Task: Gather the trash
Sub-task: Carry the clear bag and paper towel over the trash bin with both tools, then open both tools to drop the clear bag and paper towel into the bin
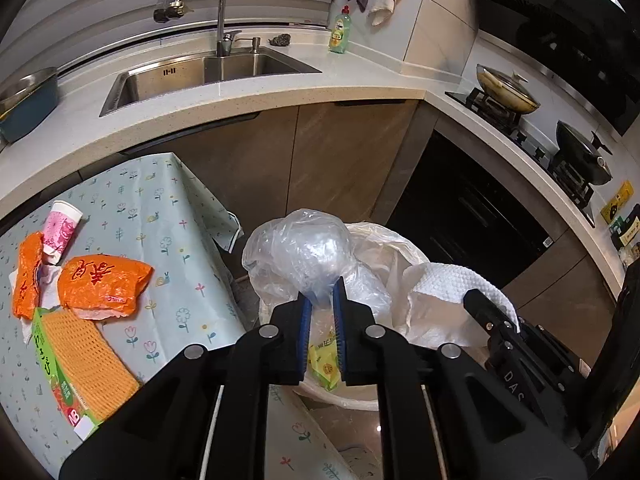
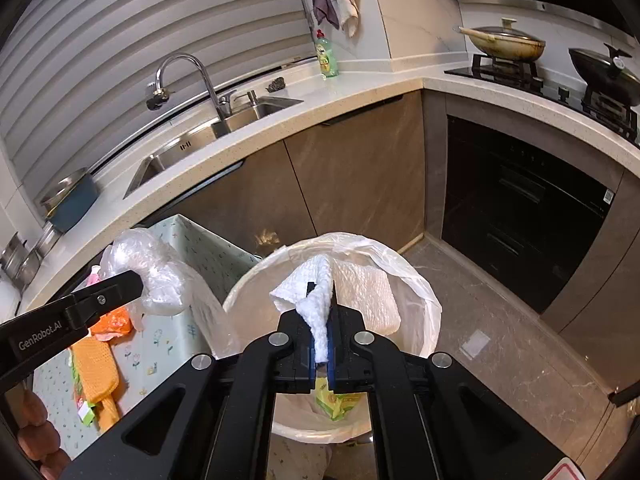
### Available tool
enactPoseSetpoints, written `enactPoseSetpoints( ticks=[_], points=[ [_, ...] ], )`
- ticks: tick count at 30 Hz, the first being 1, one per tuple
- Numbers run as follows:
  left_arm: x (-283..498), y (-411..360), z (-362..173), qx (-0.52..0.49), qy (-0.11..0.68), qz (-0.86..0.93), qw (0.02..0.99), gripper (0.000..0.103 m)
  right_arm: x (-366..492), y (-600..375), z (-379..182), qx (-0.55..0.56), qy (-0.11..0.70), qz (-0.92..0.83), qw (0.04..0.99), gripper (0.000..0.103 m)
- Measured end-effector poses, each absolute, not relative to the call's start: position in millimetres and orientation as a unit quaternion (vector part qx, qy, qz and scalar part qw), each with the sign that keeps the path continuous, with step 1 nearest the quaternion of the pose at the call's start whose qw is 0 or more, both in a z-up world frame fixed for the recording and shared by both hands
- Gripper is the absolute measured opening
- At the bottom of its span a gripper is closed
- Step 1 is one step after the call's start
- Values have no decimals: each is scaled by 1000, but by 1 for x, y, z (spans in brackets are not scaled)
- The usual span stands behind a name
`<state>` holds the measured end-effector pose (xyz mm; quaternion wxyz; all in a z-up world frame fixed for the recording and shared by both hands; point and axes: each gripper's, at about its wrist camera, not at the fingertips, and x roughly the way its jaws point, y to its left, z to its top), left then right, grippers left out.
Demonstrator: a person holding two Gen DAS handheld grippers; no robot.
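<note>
the left gripper (image 1: 322, 284) pinched a clear plastic bag (image 1: 298, 248) at its tips, just over the near edge of the lined bin (image 2: 416, 276). the right gripper (image 2: 322, 292) was clamped on a white paper towel (image 2: 316, 300), directly above the bin mouth. released too early, the light bag could slide outside the rim, onto the table (image 1: 180, 208).

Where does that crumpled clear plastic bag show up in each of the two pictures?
Left wrist view: the clear bag sits centre, between the left gripper jaws, over the bin.
Right wrist view: the clear bag is at middle left, at the tip of the left gripper, beside the bin.
Shared landmark: the faucet.
</note>
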<state>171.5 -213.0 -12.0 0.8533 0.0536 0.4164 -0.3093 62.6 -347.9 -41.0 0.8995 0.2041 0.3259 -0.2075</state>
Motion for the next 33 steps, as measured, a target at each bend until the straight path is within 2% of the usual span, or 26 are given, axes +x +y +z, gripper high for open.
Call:
enactPoseSetpoints(
  ticks=[2,7,9,13,18,28,31,33],
  points=[
    [173,-220,-16,59,419,-310,852,14,63,-351,-45,204,330,-209,898,3],
    [177,-224,-24,56,425,-305,850,40,64,-356,-51,210,332,-213,894,8],
    [177,-224,-24,59,422,-304,852,44,65,-358,-51,213,333,-213,894,8],
    [177,-222,-24,61,420,-300,854,46,66,-359,-52,215,333,-211,894,10],
    [178,-216,-23,58,414,-291,860,53,69,-356,-50,210,329,-206,897,24],
    [180,-193,-15,44,409,-268,871,55,71,-341,-40,199,325,-195,904,29],
    [179,-181,-12,37,403,-253,879,65,70,-334,-36,198,322,-190,906,31],
    [178,-171,-8,31,400,-246,882,66,70,-328,-33,195,322,-186,908,32]
  ],
)
